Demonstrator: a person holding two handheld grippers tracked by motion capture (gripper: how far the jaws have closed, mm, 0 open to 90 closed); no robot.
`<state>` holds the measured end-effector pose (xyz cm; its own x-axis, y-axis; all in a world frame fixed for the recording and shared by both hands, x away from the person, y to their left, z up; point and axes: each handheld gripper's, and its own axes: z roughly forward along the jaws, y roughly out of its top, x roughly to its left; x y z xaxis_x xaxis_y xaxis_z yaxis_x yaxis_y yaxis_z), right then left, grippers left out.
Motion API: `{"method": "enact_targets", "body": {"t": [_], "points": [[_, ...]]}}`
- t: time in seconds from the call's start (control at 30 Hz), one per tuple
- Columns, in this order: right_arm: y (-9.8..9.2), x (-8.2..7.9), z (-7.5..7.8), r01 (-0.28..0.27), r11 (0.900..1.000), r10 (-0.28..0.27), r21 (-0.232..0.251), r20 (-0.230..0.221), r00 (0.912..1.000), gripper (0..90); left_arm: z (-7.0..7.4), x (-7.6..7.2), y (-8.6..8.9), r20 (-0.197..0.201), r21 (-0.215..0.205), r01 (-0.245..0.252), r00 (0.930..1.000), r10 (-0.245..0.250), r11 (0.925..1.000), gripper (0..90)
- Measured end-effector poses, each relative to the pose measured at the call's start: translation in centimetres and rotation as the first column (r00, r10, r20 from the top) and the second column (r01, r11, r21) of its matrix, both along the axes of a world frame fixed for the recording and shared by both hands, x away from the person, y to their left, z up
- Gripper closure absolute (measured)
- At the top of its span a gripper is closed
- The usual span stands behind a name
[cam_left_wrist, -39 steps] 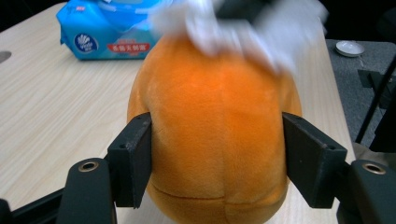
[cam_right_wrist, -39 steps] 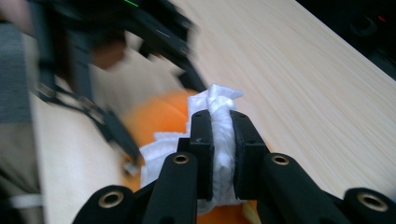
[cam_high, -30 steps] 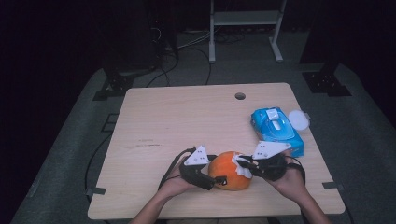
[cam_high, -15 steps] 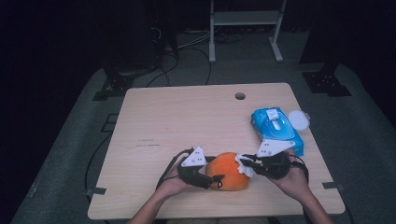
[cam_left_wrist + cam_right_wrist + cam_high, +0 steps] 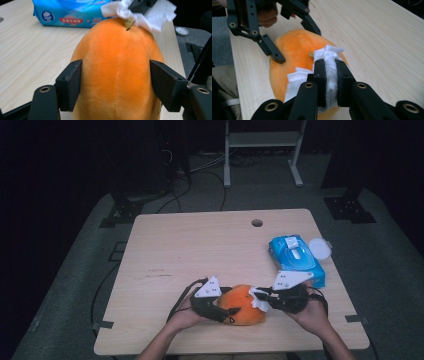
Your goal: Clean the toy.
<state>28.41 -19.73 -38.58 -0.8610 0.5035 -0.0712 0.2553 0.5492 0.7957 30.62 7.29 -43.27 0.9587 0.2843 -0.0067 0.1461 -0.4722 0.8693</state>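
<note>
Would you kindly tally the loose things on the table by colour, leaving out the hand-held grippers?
Orange: 1, the plush pumpkin
Blue: 1, the wipes pack
White: 2, the wipe pressed on the pumpkin and the round lid at the table's right edge
Total: 4

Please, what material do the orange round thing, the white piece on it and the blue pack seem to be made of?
Orange thing: likely plush fabric, matte and fuzzy, with a sewn seam down its middle. White piece: seemingly a soft wipe or tissue, crumpled and folded between the right gripper's jaws. Blue pack: probably thin plastic film, glossy, with printed labels.
</note>
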Motion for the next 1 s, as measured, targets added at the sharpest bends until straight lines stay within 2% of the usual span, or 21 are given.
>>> {"method": "enact_targets", "body": {"t": [0.17,0.23,0.33,0.43,0.47,0.57,0.63,0.73,0.83,1.0], "points": [[-1.3,0.1,-0.2,0.026,0.999,-0.025,0.019,-0.024,0.9994,80.2,-0.3,0.4,0.5,-0.027,-0.010,-0.010,0.9996,0.010,0.9999,29.7],[-1.4,0.1,-0.2,0.026,0.999,-0.025,0.022,-0.028,0.9993,80.2,-0.3,0.3,0.5,-0.025,-0.010,-0.009,0.9997,0.008,0.9999,29.6],[-0.9,0.1,-0.2,0.016,0.999,-0.015,0.038,-0.030,0.9994,80.3,-0.2,0.0,-0.2,-0.006,-0.007,0.000,1.0000,0.000,1.0000,28.0],[0.5,-0.1,-0.1,-0.016,0.999,0.017,0.050,-0.022,0.9996,80.2,-0.1,-0.5,-0.7,0.022,0.007,0.019,0.9996,-0.019,0.9998,27.0],[1.2,-0.2,0.0,-0.024,0.999,0.025,0.032,-0.010,0.9996,80.2,-0.1,-0.6,-0.7,0.024,0.014,0.017,0.9996,-0.017,0.9998,27.0],[1.3,-0.2,0.1,-0.025,0.999,0.025,0.030,-0.006,0.9997,80.3,-0.3,-0.3,0.0,0.002,0.006,0.013,0.9999,-0.013,0.9999,27.7],[0.8,-0.1,0.1,-0.009,1.000,0.009,0.018,-0.004,0.9999,80.3,-0.4,-0.1,0.1,-0.007,-0.005,0.010,0.9999,-0.010,0.9999,27.9],[-1.0,0.4,-0.3,0.023,0.999,-0.022,0.048,-0.029,0.9993,80.3,-0.4,0.1,0.3,-0.015,-0.007,0.006,0.9999,-0.006,1.0000,27.9],[-1.8,0.5,-0.4,0.040,0.997,-0.037,0.067,-0.052,0.9980,80.3,-0.5,0.3,0.6,-0.020,-0.004,0.000,0.9998,0.000,1.0000,27.9],[-1.9,0.6,-0.7,0.039,0.997,-0.035,0.063,-0.065,0.9973,80.3,-0.4,0.1,0.4,-0.015,0.002,-0.008,0.9999,0.008,1.0000,27.8]]}}
